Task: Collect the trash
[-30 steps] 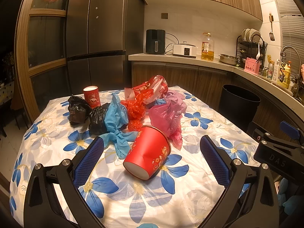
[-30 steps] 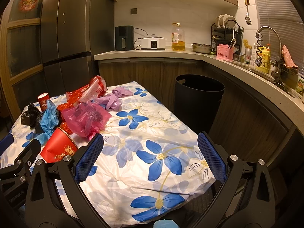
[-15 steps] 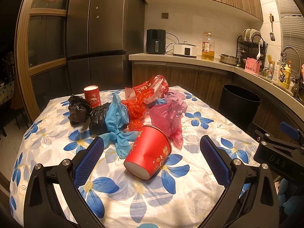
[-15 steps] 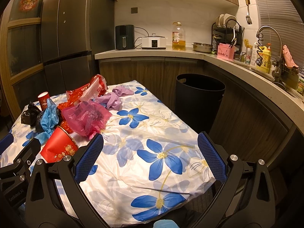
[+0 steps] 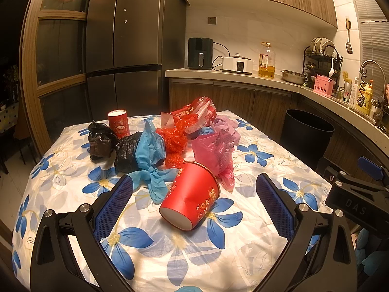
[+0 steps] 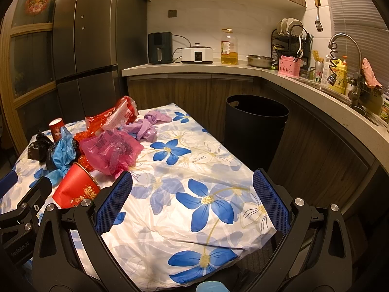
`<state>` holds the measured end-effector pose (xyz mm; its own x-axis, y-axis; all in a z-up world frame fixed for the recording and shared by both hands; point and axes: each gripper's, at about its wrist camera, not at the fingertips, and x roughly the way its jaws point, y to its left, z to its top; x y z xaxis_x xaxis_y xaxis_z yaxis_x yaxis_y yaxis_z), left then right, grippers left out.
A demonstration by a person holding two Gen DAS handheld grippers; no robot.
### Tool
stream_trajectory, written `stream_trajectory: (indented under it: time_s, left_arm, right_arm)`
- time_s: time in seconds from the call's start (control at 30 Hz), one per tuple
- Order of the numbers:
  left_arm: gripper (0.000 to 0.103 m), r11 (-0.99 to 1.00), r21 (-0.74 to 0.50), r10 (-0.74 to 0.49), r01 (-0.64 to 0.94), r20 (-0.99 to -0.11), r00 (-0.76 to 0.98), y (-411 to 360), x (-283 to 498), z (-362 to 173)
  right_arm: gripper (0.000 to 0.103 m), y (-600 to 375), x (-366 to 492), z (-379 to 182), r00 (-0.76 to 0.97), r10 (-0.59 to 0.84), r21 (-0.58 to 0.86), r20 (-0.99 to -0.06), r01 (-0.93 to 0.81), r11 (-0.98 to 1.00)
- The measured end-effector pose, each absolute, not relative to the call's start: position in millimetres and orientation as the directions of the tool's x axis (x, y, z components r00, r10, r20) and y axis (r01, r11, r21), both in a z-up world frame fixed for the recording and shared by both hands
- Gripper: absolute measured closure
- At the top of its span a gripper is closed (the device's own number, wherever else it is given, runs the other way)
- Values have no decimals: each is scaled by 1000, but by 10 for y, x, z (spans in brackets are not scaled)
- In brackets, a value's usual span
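Kitchen, dim warm light; floral-clothed desk (image 5: pixel 243 255) carries the trash pile. Red paper cup (image 5: pixel 190 198) lies tipped, base toward the camera, mouth toward a pink bag (image 5: pixel 214 150). Black bin (image 6: pixel 255 121) stands beside the desk, contents not visible. Left gripper (image 5: pixel 194 200) and right gripper (image 6: pixel 192 202): fingers spread, holding nothing.

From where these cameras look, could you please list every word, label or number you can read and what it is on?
"DAS" on the right gripper's black body.
"GenRobot.AI" on the left gripper's black body.
"ine", cut off, on a can by the sink.
Print on the red cups, pink bag and oil bottle is too blurred to read.
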<state>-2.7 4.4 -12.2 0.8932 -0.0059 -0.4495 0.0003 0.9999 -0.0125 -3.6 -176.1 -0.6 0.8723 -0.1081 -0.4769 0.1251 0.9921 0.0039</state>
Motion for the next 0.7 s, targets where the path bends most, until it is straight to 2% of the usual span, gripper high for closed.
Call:
stream_trajectory:
  time_s: [0.7]
  left_arm:
    - [5,1000,-20,-7,-2,-451,892,82,-8,-117]
  right_arm:
    - [5,-1734,-24,1,872,-102,3,-479,118,993]
